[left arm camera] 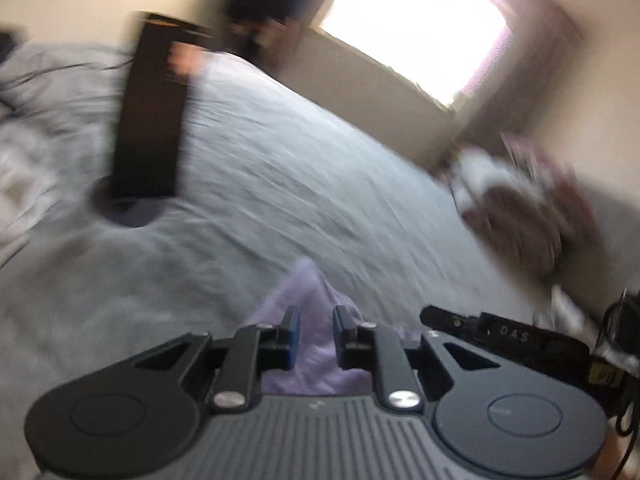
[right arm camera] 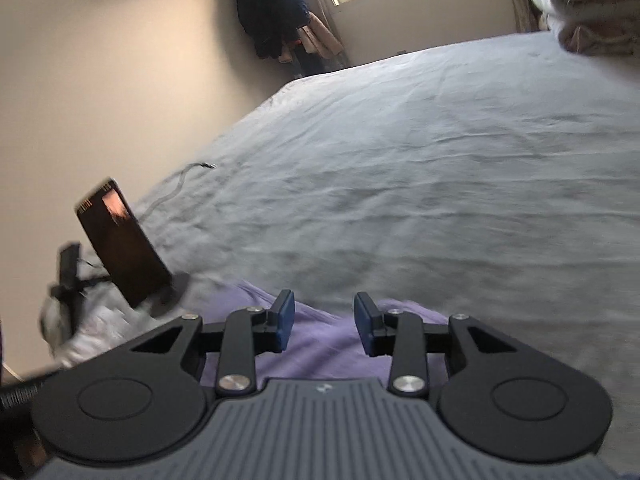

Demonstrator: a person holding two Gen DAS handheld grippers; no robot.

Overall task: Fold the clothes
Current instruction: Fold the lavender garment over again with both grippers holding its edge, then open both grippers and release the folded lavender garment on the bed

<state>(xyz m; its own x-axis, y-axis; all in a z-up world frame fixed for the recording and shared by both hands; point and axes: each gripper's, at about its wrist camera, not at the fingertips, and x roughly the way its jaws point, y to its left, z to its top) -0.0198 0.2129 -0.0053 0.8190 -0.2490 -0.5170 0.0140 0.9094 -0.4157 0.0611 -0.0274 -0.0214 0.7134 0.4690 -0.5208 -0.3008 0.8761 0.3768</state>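
A lilac garment [left arm camera: 308,296] lies on the grey bed sheet [left arm camera: 280,160] and rises in a small peak between my left gripper's fingers. In this blurred view my left gripper [left arm camera: 316,334] stands slightly open, its blue pads a narrow gap apart with the cloth showing in that gap. In the right wrist view the same lilac garment [right arm camera: 320,356] lies flat under my right gripper [right arm camera: 325,320], which is open wider, with nothing pinched between its pads. A black part of the other gripper tool [left arm camera: 500,336] shows at the right of the left wrist view.
A dark phone on a stand [right arm camera: 122,240] stands at the bed's left side, also seen as the phone [left arm camera: 148,120]. A cable [right arm camera: 176,184] lies near it. Piled clothes [left arm camera: 520,200] and folded blankets [right arm camera: 592,8] sit at the far right. A dark coat [right arm camera: 272,8] hangs by the window.
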